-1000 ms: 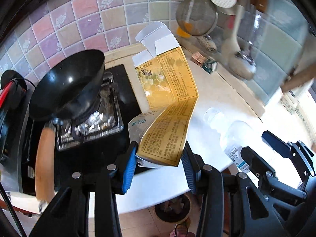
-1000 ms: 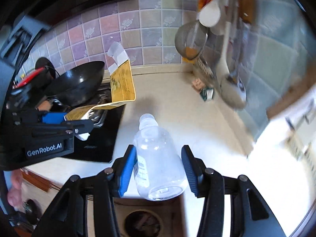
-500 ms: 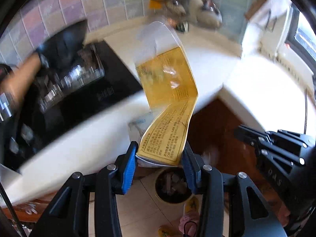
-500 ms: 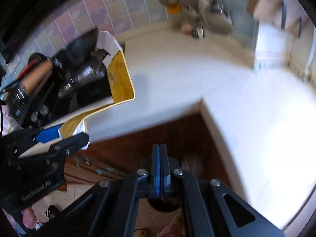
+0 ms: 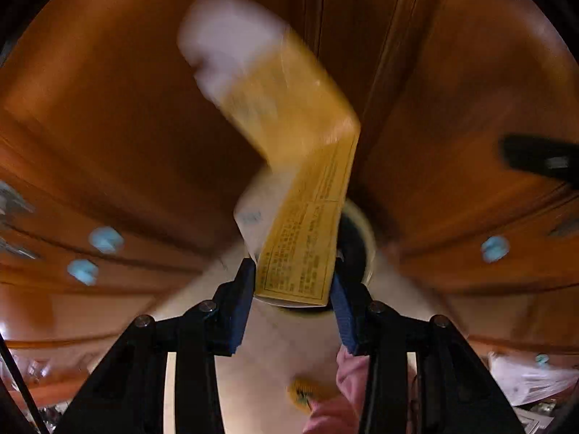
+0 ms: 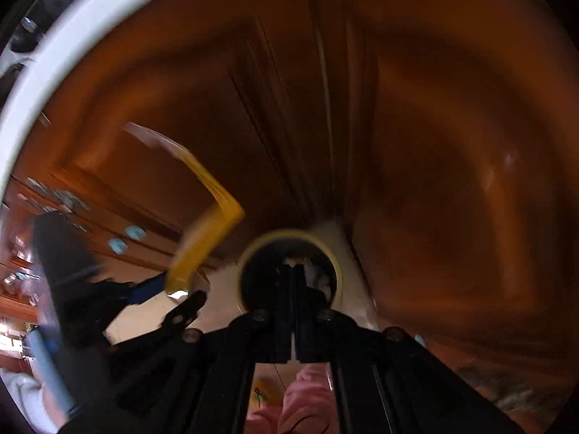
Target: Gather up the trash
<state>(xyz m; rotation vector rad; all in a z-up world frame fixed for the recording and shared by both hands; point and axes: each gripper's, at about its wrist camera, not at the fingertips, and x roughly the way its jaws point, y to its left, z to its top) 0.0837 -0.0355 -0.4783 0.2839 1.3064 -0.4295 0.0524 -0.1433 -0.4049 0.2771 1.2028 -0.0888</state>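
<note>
Left gripper [image 5: 293, 282] pinches a flattened yellow carton [image 5: 304, 195] by its lower end, the blue pads pressed against both edges and closing a touch tighter on it. A pale scrap of packaging [image 5: 253, 217] sits behind the carton in the same pinch. The carton bends upward and away from the jaws, its white flap [image 5: 224, 36] blurred against the brown cabinet doors [image 5: 108, 126]. Holding it by the end seems sensible: the long free part hangs clear and can go into the opening first.

Right gripper [image 6: 294, 289] has its fingers pressed together with nothing between them, and it points almost straight down at the round waste bin [image 6: 249, 253] on the pale floor. Some light rubbish lies inside the bin. In the right wrist view the left gripper [image 6: 173, 289] and its carton [image 6: 206, 238] are just beside the bin's rim, to the left of it, not yet over the mouth.

The carton probably needs bringing across above the opening before letting go; being long and bent, it could catch on the rim.
</note>
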